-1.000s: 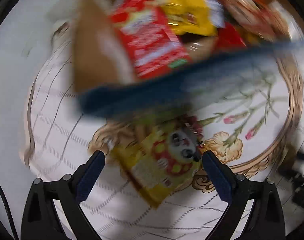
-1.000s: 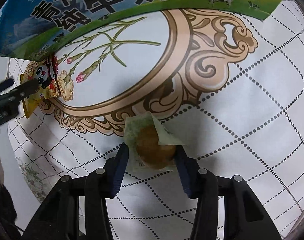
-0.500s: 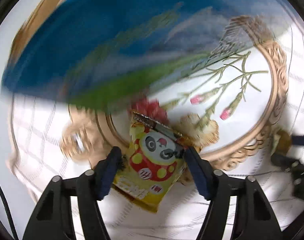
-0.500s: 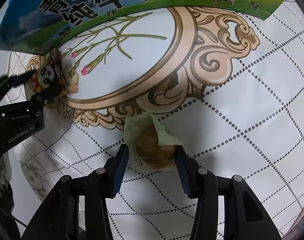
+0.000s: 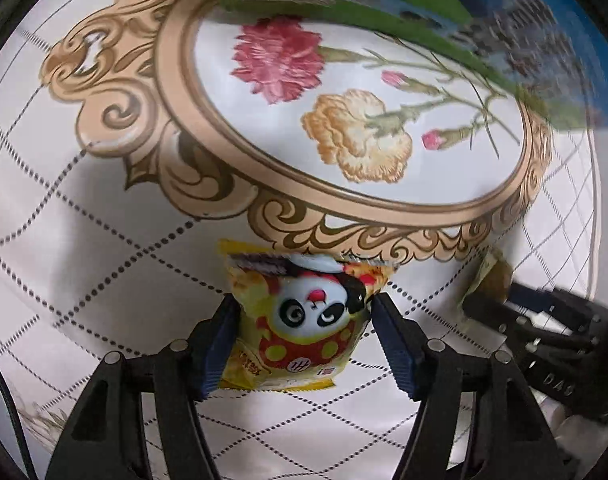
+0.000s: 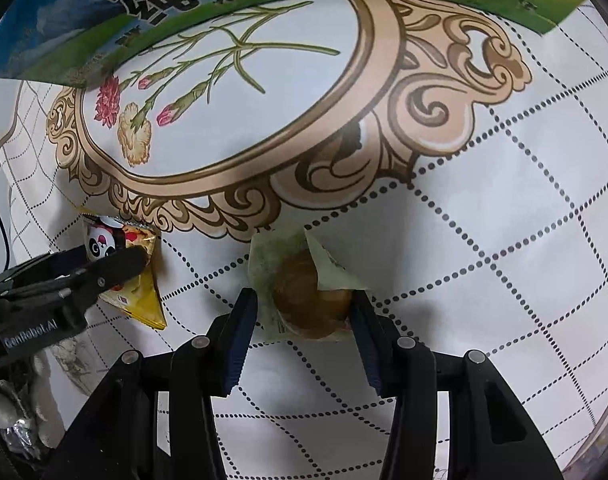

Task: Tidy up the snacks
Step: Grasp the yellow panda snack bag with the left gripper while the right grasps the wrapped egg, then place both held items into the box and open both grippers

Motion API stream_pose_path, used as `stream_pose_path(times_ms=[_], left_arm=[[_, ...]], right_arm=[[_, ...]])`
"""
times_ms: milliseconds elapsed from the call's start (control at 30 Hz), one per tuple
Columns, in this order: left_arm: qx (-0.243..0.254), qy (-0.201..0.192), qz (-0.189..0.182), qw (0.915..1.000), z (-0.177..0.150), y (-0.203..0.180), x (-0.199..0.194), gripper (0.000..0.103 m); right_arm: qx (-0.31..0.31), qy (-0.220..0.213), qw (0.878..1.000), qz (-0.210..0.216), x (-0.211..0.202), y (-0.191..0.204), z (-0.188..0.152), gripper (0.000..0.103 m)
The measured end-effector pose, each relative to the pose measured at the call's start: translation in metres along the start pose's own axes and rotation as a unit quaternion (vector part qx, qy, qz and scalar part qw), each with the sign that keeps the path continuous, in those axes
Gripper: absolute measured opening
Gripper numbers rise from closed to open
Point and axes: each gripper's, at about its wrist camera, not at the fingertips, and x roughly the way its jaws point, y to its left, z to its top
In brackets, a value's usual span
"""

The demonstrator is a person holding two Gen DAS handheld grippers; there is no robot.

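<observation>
My left gripper (image 5: 302,306) is shut on a yellow snack packet with a panda face (image 5: 304,320) and holds it just above the tablecloth; it also shows in the right wrist view (image 6: 120,264). My right gripper (image 6: 304,300) is shut on a round brown pastry in a clear green-tinted wrapper (image 6: 309,300); the pastry shows at the right of the left wrist view (image 5: 489,280). The two packets are side by side, a short way apart. The blue and green milk carton box (image 6: 104,12) stands at the far edge of both views.
The table carries a white cloth with a dotted grid (image 6: 503,240) and a gold-framed oval with printed carnations (image 5: 343,120). Crumpled wrappers (image 6: 12,420) lie at the lower left of the right wrist view.
My left gripper has closed on the panda packet and carried it back off the oval frame toward the pastry. The box has drawn away in its view. The right gripper holds the pastry as before.
</observation>
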Motion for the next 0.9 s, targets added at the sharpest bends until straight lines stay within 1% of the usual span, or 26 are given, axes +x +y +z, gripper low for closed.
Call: stream_pose_path(times_ms=[67, 133, 200, 267, 300, 367, 400, 433, 533, 567, 600, 633, 767, 833, 867, 900], left_arm=[[0.028, 0.007, 0.014, 0.9995, 0.003, -0.011, 0.007, 0.068], [0.056, 0.020, 0.029, 0.9978, 0.003, -0.024, 0.014, 0.068], [0.076, 0.018, 0.050, 0.9958, -0.001, -0.031, 0.021, 0.068], [0.078, 0.007, 0.064, 0.9949, -0.005, -0.036, 0.023, 0.068], [0.072, -0.001, 0.066, 0.9952, -0.007, -0.039, 0.023, 0.062], [0.056, -0.015, 0.067, 0.9961, -0.011, -0.047, 0.020, 0.055], [0.048, -0.018, 0.066, 0.9965, -0.014, -0.047, 0.019, 0.046], [0.039, -0.022, 0.063, 0.9970, -0.016, -0.048, 0.017, 0.045], [0.021, -0.035, 0.055, 0.9977, -0.019, -0.056, 0.000, 0.043], [0.014, -0.040, 0.046, 0.9980, -0.022, -0.059, -0.006, 0.043], [0.012, -0.044, 0.038, 0.9983, -0.013, -0.066, -0.017, 0.043], [0.008, -0.050, 0.030, 0.9983, -0.014, -0.069, -0.025, 0.043], [0.008, -0.082, -0.002, 0.9966, -0.014, -0.086, -0.069, 0.043], [0.016, -0.106, -0.020, 0.9941, -0.010, -0.097, -0.096, 0.043], [0.022, -0.121, -0.029, 0.9920, -0.003, -0.107, -0.116, 0.043], [0.027, -0.130, -0.034, 0.9906, 0.001, -0.111, -0.125, 0.043]], right_arm=[[0.001, 0.002, 1.000, 0.000, 0.000, -0.001, -0.001, 0.052], [0.004, 0.002, 1.000, 0.003, 0.000, 0.001, 0.000, 0.057], [0.002, 0.003, 1.000, 0.000, 0.001, 0.005, 0.005, 0.060], [-0.002, 0.001, 1.000, -0.006, 0.002, 0.007, 0.005, 0.060], [-0.005, -0.001, 1.000, -0.011, 0.002, 0.011, 0.003, 0.060], [-0.012, -0.009, 1.000, -0.020, 0.004, 0.017, 0.003, 0.058], [-0.015, -0.014, 0.999, -0.025, 0.005, 0.020, 0.002, 0.052], [-0.018, -0.019, 0.999, -0.024, 0.004, 0.021, 0.001, 0.051], [-0.013, -0.027, 0.999, -0.012, 0.002, 0.023, -0.004, 0.049], [-0.011, -0.032, 0.999, -0.006, -0.001, 0.023, -0.006, 0.049], [-0.012, -0.036, 0.999, -0.003, -0.005, 0.021, -0.007, 0.048], [-0.013, -0.042, 0.999, 0.002, -0.011, 0.023, -0.008, 0.048], [-0.021, -0.065, 0.997, 0.027, -0.042, 0.025, -0.013, 0.048], [-0.025, -0.079, 0.996, 0.037, -0.060, 0.027, -0.015, 0.048], [-0.027, -0.089, 0.995, 0.044, -0.072, 0.028, -0.016, 0.048], [-0.027, -0.099, 0.993, 0.050, -0.085, 0.027, -0.017, 0.048]])
